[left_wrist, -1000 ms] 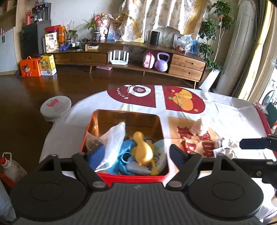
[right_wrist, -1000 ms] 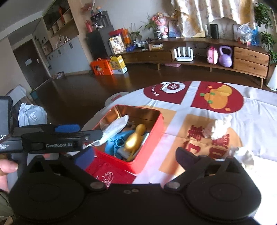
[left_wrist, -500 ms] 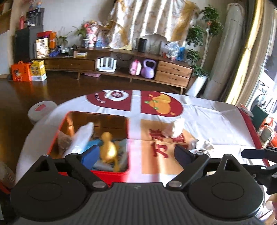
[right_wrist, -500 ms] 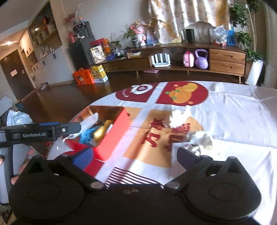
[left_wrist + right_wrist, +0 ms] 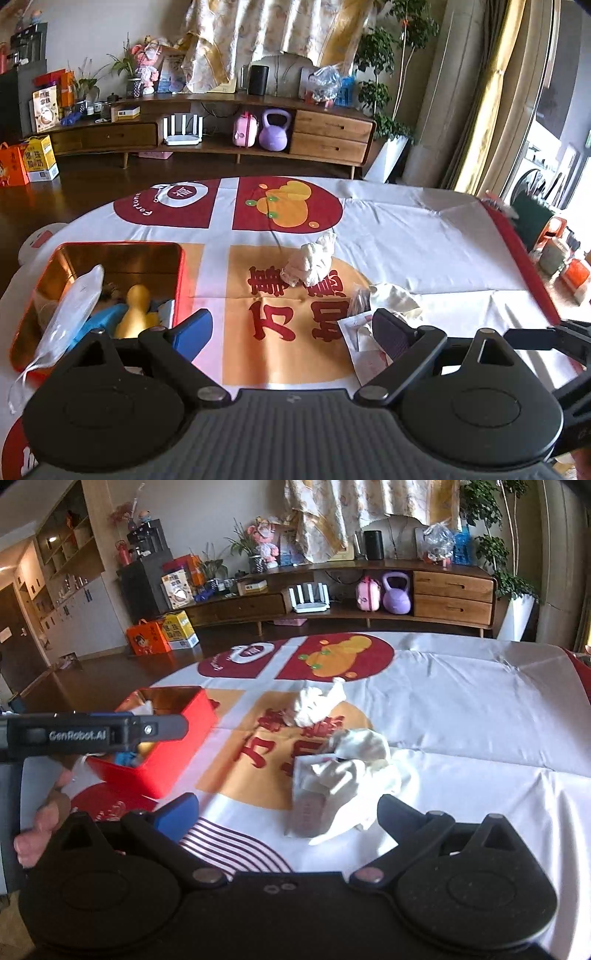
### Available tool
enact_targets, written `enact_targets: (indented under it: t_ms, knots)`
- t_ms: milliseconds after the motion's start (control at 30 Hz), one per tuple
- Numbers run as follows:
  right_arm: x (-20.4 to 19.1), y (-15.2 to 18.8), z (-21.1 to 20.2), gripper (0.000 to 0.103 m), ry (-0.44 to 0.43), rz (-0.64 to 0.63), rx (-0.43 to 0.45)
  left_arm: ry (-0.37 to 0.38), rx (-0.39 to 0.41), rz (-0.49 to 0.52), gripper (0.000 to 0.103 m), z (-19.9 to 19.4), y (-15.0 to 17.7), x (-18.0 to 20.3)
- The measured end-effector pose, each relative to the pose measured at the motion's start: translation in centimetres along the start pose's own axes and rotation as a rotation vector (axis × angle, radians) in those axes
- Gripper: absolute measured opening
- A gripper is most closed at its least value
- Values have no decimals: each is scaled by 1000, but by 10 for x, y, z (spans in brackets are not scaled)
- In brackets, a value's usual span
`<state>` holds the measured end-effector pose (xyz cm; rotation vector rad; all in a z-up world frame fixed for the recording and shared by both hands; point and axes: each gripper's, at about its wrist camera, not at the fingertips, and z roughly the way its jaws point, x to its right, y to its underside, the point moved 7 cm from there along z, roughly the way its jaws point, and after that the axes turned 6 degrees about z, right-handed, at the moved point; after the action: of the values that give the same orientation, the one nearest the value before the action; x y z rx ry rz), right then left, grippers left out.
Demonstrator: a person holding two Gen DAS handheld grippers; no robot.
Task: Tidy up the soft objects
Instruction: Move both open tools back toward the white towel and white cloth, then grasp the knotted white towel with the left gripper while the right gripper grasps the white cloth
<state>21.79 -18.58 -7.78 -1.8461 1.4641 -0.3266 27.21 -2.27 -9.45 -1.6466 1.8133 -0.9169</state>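
Toward the tabletop's near edge, the crumpled white cloth heap lies just ahead of my spread, empty right tongs, nearer than my spread left tongs.

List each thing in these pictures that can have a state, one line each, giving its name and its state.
Left tool: open, nothing between its fingers.
Right tool: open, empty, hanging above the near cloth.
Red tin: lid off, partly filled.
Yellow toy: inside the tin, upright.
Plastic bag: draped over the tin's near rim.
Far white cloth: crumpled, on the tablecloth.
Near white cloth: crumpled, on the tablecloth, outside the tin.
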Motion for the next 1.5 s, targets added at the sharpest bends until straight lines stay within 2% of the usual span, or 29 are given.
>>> enact_targets:
  t_ms: [333,633,1000,1033,1100,1333,1500]
  knots:
    - [30,-2,26,100,20,-9,-38,-9,-37,47,94,55,-16,8]
    - [37,-8,55,91,12,-24,-76,-7,-78,52,94,112,-31,11]
    - [50,-8,93,72,35,-6,-127,1,-129,38,94,171,-32,11]
    - [50,-8,95,72,38,-3,-129,2,-131,37,94,175,-32,11]
    - [51,-6,98,63,38,8,-134,9,-134,31,94,182,-30,11]
    - [55,-4,103,55,37,28,-137,11,-135,41,94,202,-29,13]
    - [60,-1,105,44,38,56,-147,19,-140,55,93,211,-27,15]
